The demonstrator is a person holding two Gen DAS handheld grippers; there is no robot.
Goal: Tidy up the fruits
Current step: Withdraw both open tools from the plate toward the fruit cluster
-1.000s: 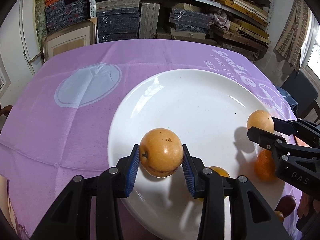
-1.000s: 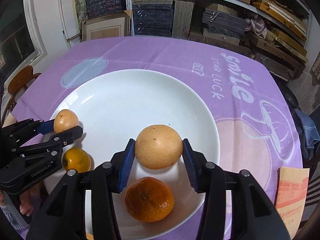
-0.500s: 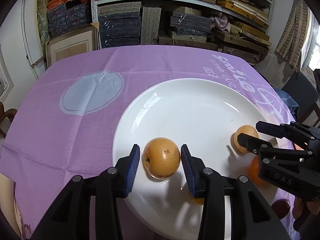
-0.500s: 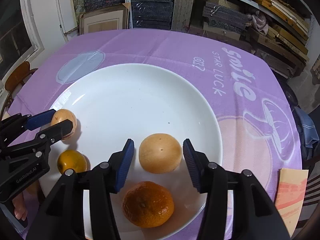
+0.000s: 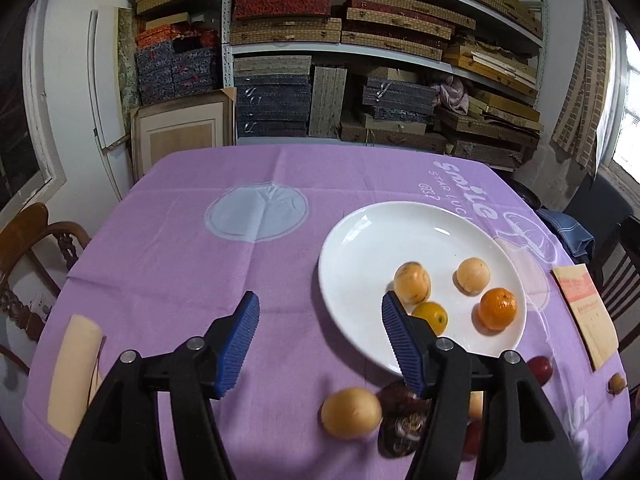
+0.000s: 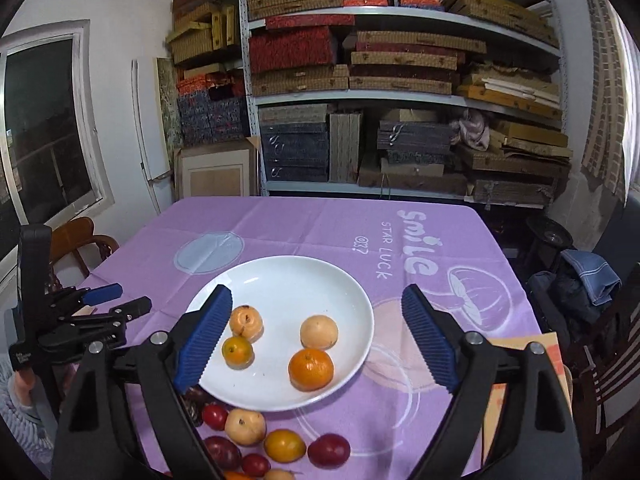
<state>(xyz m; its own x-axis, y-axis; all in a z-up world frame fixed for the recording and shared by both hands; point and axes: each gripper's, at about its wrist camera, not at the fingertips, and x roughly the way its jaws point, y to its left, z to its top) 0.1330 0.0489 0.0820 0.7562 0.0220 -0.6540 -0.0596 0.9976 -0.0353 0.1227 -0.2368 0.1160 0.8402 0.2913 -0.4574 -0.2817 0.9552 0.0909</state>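
A white plate [image 5: 360,248] [image 6: 288,280] sits on the purple tablecloth and holds a yellow-brown fruit [image 5: 412,282] [image 6: 246,322], a pale round fruit [image 5: 473,275] [image 6: 319,331], an orange [image 5: 498,307] [image 6: 311,369] and a small yellow citrus [image 5: 430,316] [image 6: 237,351]. My left gripper [image 5: 320,312] [image 6: 128,297] hangs above the cloth left of the plate; its jaws are opening and hold nothing. My right gripper [image 6: 316,300] is raised over the plate's near side, its jaws opening wide, nothing between them. Loose fruits lie by the table's front edge: a yellow one [image 5: 351,412] [image 6: 284,445], a pale one [image 6: 245,426] and red ones [image 6: 329,450].
A printed paper envelope [image 5: 584,316] [image 6: 516,364] lies at the table's right edge and a beige sheet [image 5: 74,368] at the left front corner. A wooden chair [image 5: 36,240] stands to the left. Shelves of boxes [image 6: 400,100] fill the back wall.
Both grippers let go of the fruits they held on the plate, pulled back and upward, and their jaws spread apart. The two released fruits now rest on the plate.
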